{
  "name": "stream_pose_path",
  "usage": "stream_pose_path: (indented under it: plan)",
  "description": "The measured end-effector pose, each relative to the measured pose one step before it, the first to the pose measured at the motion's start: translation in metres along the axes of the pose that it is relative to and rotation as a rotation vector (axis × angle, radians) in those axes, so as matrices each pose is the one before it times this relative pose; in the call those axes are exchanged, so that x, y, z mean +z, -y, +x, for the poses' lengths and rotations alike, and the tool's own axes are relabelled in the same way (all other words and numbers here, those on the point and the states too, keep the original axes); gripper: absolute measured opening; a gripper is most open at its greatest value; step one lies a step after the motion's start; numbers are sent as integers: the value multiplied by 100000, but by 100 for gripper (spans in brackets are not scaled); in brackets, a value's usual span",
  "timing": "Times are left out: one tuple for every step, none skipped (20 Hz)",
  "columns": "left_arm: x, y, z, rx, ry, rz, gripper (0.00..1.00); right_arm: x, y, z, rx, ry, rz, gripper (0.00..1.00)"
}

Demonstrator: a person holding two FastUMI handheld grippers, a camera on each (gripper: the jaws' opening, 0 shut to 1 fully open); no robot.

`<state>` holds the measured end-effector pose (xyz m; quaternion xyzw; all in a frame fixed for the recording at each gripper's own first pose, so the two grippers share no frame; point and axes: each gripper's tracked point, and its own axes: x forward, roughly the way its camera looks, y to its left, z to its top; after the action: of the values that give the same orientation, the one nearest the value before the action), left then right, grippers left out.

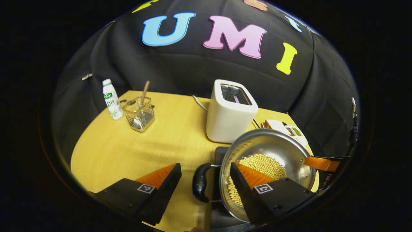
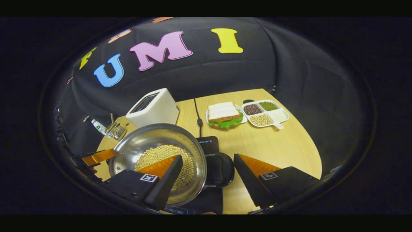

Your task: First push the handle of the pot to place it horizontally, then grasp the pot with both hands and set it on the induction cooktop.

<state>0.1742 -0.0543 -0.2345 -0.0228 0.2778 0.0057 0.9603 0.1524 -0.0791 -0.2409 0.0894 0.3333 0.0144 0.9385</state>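
A steel pot (image 1: 273, 146) holding soybeans (image 1: 262, 164) rests over the black induction cooktop (image 1: 220, 154). My left gripper (image 1: 205, 166) is open and straddles the pot's black side handle (image 1: 200, 182), with one finger reaching over the rim above the beans. In the right gripper view the same pot (image 2: 154, 137) sits on the cooktop (image 2: 208, 143). My right gripper (image 2: 208, 158) is open around the opposite black handle (image 2: 223, 167), one finger inside the pot. Each view shows a finger of the other gripper at the pot's far side: right (image 1: 322, 163), left (image 2: 96, 157).
A white toaster (image 1: 230, 111) stands just behind the pot, its cable (image 2: 197, 112) running back. A bottle (image 1: 112, 100) and a wire basket (image 1: 140, 114) with a utensil sit at the far left. A sandwich plate (image 2: 225, 114) and a divided tray (image 2: 265, 112) lie at the right.
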Motion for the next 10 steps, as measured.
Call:
stream_pose_path:
  plan:
    - [674, -701, -991, 2755, 2468, 442, 95, 471, -21, -879, -714, 2537, -533, 99]
    - [676, -377, -935, 1002, 2584, -563, 96, 781, 60, -1081, -818, 3341, -837, 99]
    - [830, -54, -1103, -210, 2861, -1100, 95, 797, 74, -1100, -871, 3466, -884, 99]
    - [904, 41, -1335, -595, 2890, -1080, 95, 1014, 84, -1127, -495, 3956, -732, 99]
    - [1046, -38, -1378, -381, 3199, -732, 95, 1030, -150, -1305, -151, 4225, -572, 99]
    - [856, -96, -1484, -359, 2956, -43, 95, 1220, -28, -1386, -397, 4054, -452, 99]
    - [1173, -105, -1574, -110, 3166, 678, 95, 1188, 25, -1491, -396, 4353, -400, 99]
    - [1129, -217, -1569, 400, 3082, 1091, 95, 1419, 57, -1507, -797, 4524, -503, 99]
    - [1104, -341, -1566, 318, 3195, 1248, 95, 1438, -44, -1537, -545, 4637, -508, 99]
    - [992, -203, -1499, 88, 3177, 951, 95, 1379, -36, -1426, -411, 4491, -573, 98]
